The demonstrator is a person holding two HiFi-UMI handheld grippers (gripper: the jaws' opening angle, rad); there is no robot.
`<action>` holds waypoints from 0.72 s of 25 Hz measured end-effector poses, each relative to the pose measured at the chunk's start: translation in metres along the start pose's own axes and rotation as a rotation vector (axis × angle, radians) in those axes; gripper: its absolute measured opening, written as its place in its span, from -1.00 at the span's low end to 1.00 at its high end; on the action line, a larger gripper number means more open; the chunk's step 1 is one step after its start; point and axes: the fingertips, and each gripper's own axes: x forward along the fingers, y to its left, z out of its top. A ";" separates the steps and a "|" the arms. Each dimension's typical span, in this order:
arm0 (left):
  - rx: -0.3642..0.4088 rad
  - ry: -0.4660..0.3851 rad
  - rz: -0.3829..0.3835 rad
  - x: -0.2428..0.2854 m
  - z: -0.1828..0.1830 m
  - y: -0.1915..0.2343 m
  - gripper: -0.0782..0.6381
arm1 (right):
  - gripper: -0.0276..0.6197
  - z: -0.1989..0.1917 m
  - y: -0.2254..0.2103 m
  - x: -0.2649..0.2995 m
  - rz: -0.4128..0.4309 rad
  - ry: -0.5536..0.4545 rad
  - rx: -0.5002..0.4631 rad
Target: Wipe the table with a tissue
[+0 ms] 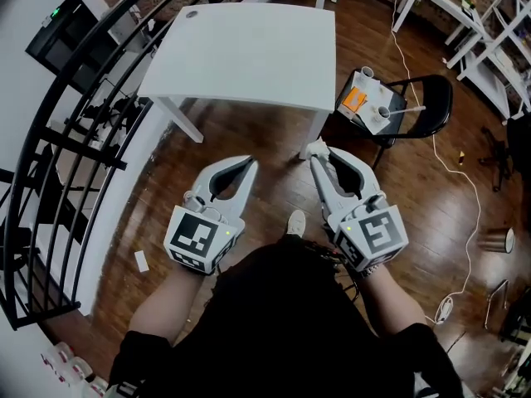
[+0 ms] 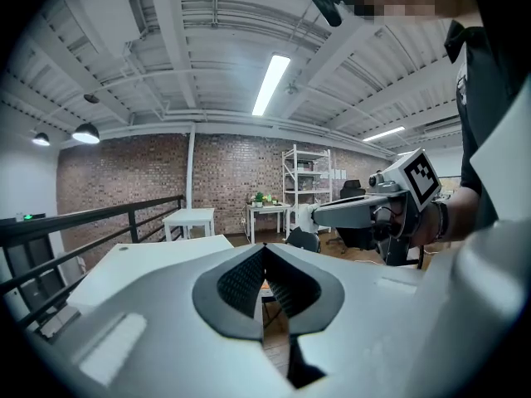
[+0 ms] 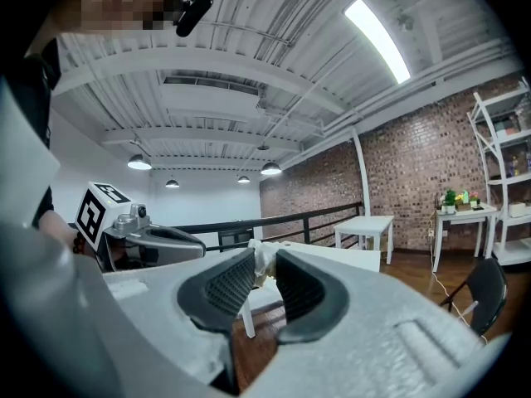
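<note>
The white table (image 1: 249,56) stands ahead of me on the wooden floor, its top bare. Both grippers hang short of its near edge, at waist height. My right gripper (image 1: 319,152) is shut on a crumpled white tissue (image 1: 315,148), which shows between its pads in the right gripper view (image 3: 262,257). In the left gripper view the tissue (image 2: 306,219) pokes out of the right gripper's tip. My left gripper (image 1: 252,163) is shut with nothing in it, its pads meeting (image 2: 264,249). The table (image 2: 141,264) lies beyond and left of it.
A black chair (image 1: 423,98) at the table's right carries a white tray (image 1: 371,100) with cups and an orange item. A black railing (image 1: 75,139) runs along the left. A white cable (image 1: 465,181) trails over the floor; a metal cup (image 1: 499,240) lies at far right.
</note>
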 end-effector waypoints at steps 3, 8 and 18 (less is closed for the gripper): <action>0.001 0.012 0.019 0.021 0.003 0.010 -0.75 | -0.70 -0.007 -0.025 0.013 0.012 -0.028 0.018; 0.008 0.025 0.050 0.053 0.012 0.023 -0.75 | -0.70 -0.002 -0.054 0.034 0.078 -0.055 0.000; 0.016 0.035 0.095 0.103 0.027 0.028 -0.75 | -0.70 0.006 -0.104 0.050 0.110 -0.053 0.023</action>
